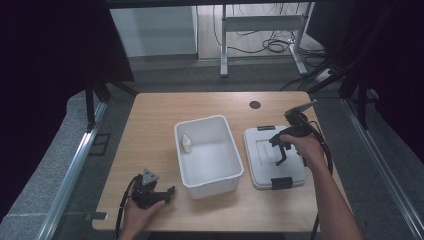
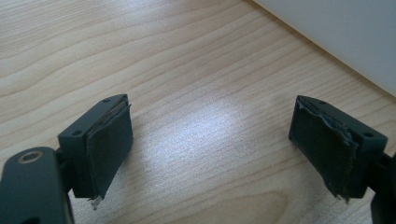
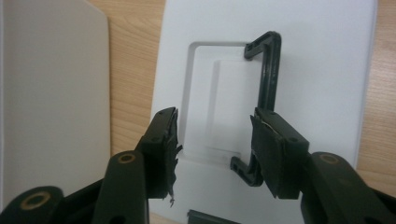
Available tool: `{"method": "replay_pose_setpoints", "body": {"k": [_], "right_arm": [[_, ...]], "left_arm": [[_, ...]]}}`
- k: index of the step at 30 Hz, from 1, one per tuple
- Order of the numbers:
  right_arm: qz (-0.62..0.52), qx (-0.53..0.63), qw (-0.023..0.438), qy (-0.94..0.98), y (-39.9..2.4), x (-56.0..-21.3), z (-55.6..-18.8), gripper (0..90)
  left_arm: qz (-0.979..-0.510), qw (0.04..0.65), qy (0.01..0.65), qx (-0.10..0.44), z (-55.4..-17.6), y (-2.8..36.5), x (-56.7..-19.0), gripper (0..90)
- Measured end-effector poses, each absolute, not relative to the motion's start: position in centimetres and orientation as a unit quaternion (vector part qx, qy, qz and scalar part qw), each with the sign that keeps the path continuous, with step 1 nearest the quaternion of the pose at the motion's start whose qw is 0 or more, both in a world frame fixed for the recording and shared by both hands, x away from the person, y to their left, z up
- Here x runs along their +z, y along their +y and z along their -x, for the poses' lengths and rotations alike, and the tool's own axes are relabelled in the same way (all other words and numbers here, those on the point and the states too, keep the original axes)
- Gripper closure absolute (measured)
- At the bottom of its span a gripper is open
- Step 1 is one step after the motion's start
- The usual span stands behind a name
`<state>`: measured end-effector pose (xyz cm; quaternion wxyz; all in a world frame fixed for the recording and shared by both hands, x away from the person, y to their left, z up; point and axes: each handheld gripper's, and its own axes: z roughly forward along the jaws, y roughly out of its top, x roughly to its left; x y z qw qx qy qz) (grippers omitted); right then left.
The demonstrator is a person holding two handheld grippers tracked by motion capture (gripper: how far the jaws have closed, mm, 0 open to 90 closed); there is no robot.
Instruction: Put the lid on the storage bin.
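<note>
The lid's black handle [image 3: 268,100] stands up just ahead of my right hand-held gripper [image 3: 215,149], its long bar running away from me, beside the right jaw with both jaws parted and empty. The white lid [image 1: 272,157] lies flat on the table [image 1: 150,115] beside the open white bin [image 1: 207,155]. My left hand-held gripper [image 2: 210,144] rests wide open and empty, farther off beyond the bin.

A lab or test room set up for recording. A pale wooden worktop [image 1: 150,120] stands on grey carpet [image 1: 50,165], hemmed in by dark curtains [image 1: 45,50] on both sides and metal rails [image 1: 70,175] along the floor. Behind it, loose cables [image 1: 272,45] trail across the floor under the metal legs of a desk [image 1: 260,30]
</note>
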<state>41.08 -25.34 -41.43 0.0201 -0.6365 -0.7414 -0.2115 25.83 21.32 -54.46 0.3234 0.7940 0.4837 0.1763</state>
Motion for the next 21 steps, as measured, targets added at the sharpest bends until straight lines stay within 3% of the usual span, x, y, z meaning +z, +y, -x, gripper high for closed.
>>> {"method": "replay_pose_setpoints", "body": {"k": [21], "right_arm": [[0.642, -0.166, 0.052, -0.747, -25.0, -43.8, -42.8, 72.0]], "left_arm": [[-0.794, 0.323, 0.483, 0.176, -25.8, 21.3, -54.5, 13.5]]}}
